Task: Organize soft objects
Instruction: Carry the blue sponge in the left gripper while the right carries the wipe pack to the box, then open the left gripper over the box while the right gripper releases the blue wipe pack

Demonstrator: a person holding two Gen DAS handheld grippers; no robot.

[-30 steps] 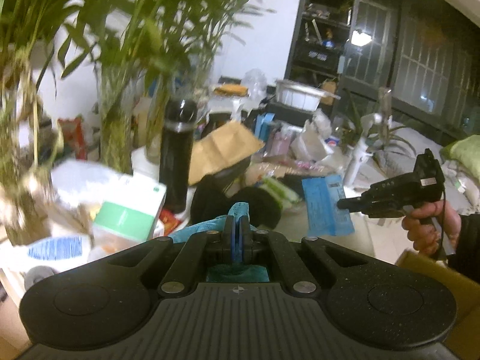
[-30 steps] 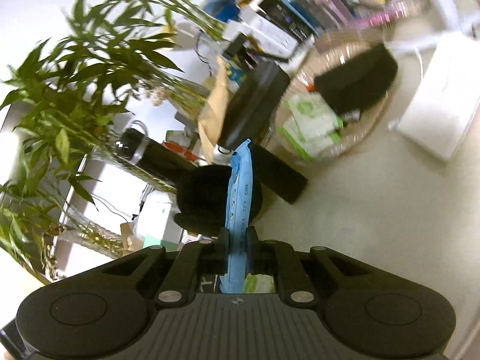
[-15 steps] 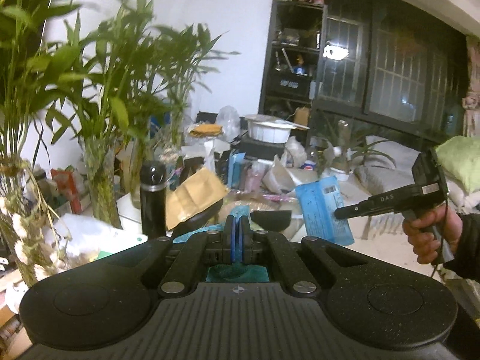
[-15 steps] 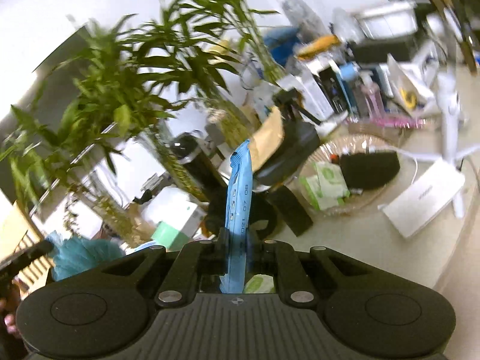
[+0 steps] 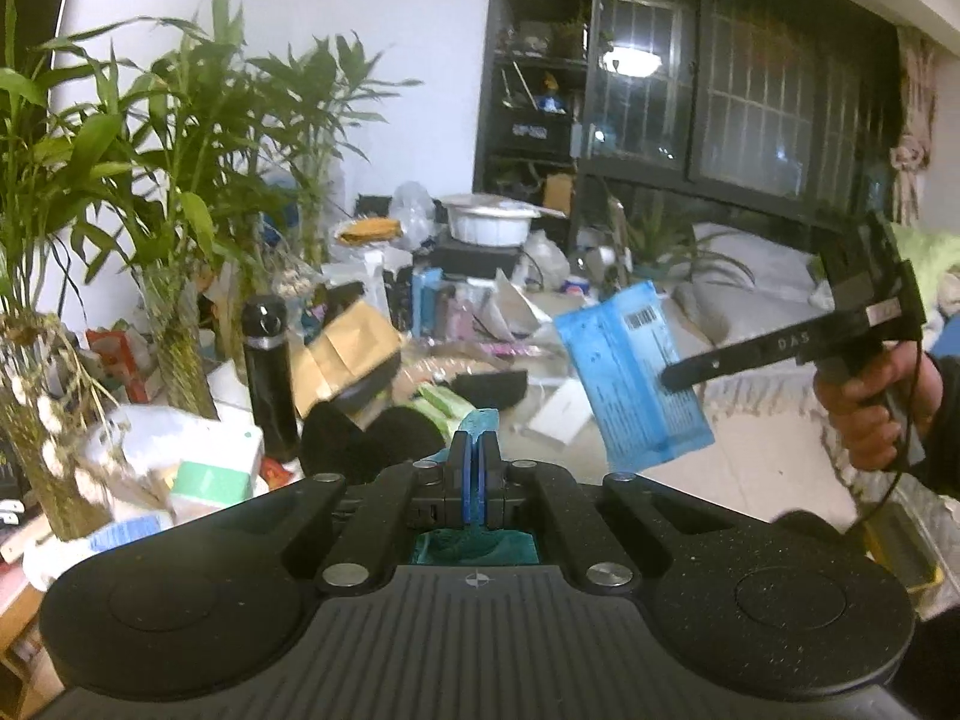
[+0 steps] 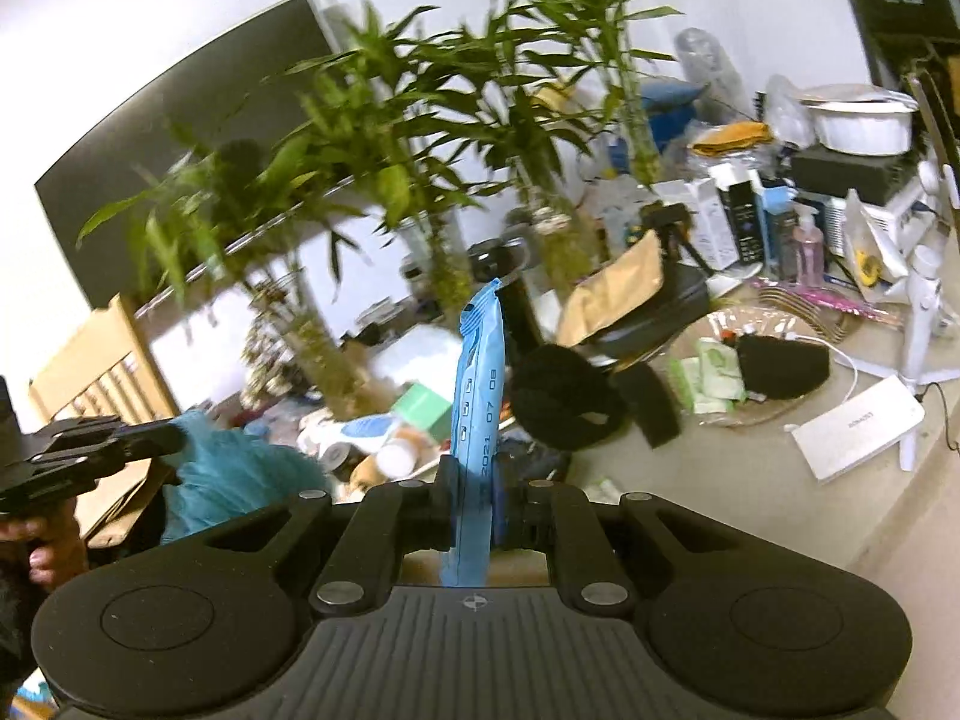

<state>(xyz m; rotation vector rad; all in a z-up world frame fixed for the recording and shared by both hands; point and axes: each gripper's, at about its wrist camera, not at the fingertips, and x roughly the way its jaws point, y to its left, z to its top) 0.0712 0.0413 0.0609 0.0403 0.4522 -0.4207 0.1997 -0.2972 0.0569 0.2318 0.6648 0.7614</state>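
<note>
Grippers are both hanging in open air above the cluttered tabletop (image 5: 774, 462). From the left wrist, the left gripper (image 5: 475, 450) is pinching a teal cloth (image 5: 480, 423), while the right gripper (image 5: 675, 377) is clamping a blue packet (image 5: 630, 378) higher than a second ago. From the right wrist, that packet (image 6: 479, 396) is standing edge-on; bamboo plants (image 6: 420, 138) are crowding the tabletop's far edge.

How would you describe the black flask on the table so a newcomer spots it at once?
Start at the bamboo stalks in glass vases on the cluttered table's left side. Just right of them stands the black flask, upright beside a tan padded envelope. It is the only tall, dark cylinder there, with a silver band under its cap.
</note>
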